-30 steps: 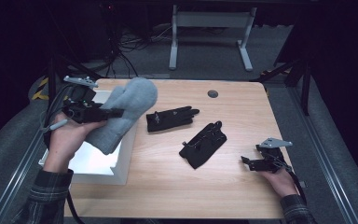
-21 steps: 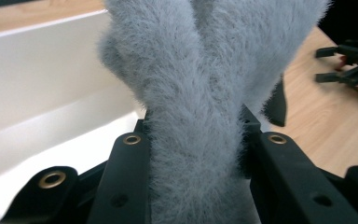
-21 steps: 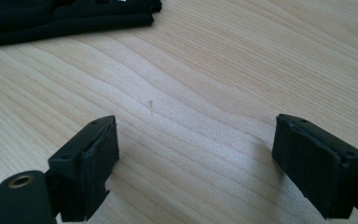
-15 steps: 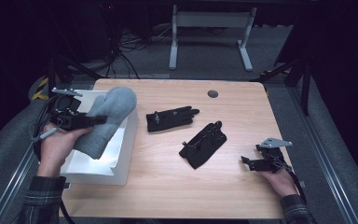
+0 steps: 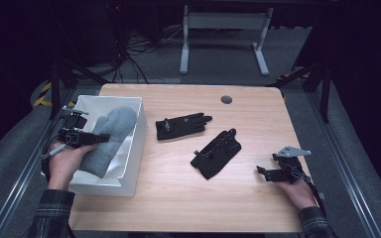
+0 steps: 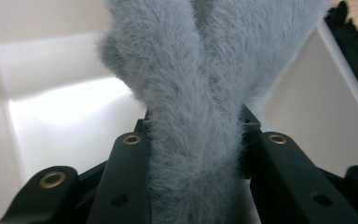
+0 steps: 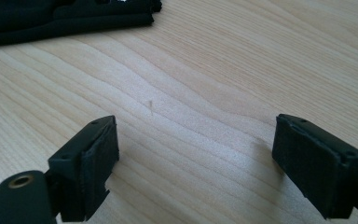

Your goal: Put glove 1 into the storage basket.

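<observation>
One table, light wood, rounded corners, carrying all items below.

One bin, white, open-topped, at the table's left edge; inner walls bright in the left gripper view.

One mitten, grey and fuzzy, lying slantwise inside the bin, its tip toward the far right wall; the pile is close up in the left gripper view.

Two gloves, black: one glove flat just right of the bin, fingers pointing right; the second glove nearer and to the right, set diagonally, well apart from the bin.

One left gripper, over the bin, jaws clamped on the mitten's middle.

One right gripper, resting at the near right of the table, jaws wide apart over bare wood, holding nothing.
</observation>
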Available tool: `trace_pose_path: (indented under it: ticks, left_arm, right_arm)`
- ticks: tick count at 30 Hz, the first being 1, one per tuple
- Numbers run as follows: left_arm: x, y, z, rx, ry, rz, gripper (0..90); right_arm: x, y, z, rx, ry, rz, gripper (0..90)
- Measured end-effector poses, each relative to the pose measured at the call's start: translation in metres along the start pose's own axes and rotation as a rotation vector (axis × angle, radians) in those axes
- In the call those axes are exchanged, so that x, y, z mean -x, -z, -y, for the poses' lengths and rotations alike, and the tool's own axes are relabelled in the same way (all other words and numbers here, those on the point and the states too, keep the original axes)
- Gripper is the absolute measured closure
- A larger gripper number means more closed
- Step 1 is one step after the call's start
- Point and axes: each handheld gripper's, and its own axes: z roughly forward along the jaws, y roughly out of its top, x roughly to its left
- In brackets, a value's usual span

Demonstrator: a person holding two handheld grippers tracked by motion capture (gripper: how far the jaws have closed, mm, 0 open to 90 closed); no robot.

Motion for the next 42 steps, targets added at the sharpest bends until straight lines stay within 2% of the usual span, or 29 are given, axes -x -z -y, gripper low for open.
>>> trace_pose_path:
  ticks: [5,8,12,15,18,19,21,23,27,29,35,39,40,42]
  left_arm:
    - [-0.015,-0.020,0.008,-0.046,0.043,-0.007,68.0]
    - [-0.018,-0.027,0.010,-0.060,0.056,0.002,67.9]
    - [-0.023,-0.037,0.013,-0.072,0.077,-0.012,67.6]
    - [-0.028,-0.042,0.015,-0.076,0.085,-0.042,66.7]
    - [-0.033,-0.046,0.016,-0.082,0.090,-0.040,61.4]
    - [-0.031,-0.048,0.016,-0.081,0.086,-0.046,61.4]
    - [-0.029,-0.049,0.014,-0.082,0.080,-0.054,55.4]
    - [-0.026,-0.048,0.013,-0.083,0.077,-0.061,50.3]
    - [-0.019,-0.044,0.011,-0.071,0.039,-0.121,37.7]
    - [-0.016,-0.039,0.008,-0.055,0.025,-0.141,35.1]
    - [-0.005,-0.021,0.004,0.019,-0.008,-0.115,31.6]
    - [0.009,-0.005,-0.003,0.070,-0.044,-0.075,30.9]
    - [0.009,-0.005,-0.003,0.070,-0.044,-0.075,30.9]
    - [0.019,0.003,-0.007,0.088,-0.070,-0.055,30.9]
  right_arm:
    - [0.000,0.000,0.000,0.000,0.000,0.000,14.8]
    - [0.000,0.000,0.000,0.001,0.000,0.000,14.8]
    - [0.000,0.000,0.000,0.000,-0.001,0.000,14.8]
    - [0.000,0.000,0.000,0.000,-0.001,0.000,14.8]
    - [0.000,0.000,0.000,0.001,-0.001,0.000,14.8]
    - [0.000,0.000,0.000,0.001,-0.001,0.000,14.8]
    - [0.000,0.000,0.000,0.000,-0.001,0.000,14.8]
    - [0.000,0.000,0.000,0.000,-0.001,0.000,14.8]
    - [0.000,0.000,0.000,0.000,-0.001,0.000,14.8]
    - [0.000,0.000,0.000,0.001,-0.001,0.000,14.8]
    - [0.000,0.000,0.000,0.000,-0.001,0.000,14.8]
    - [0.000,0.000,0.000,0.001,-0.002,0.000,14.8]
    - [0.000,0.000,0.000,0.001,-0.002,0.000,14.8]
    - [0.000,0.000,0.000,0.001,-0.002,0.000,14.7]
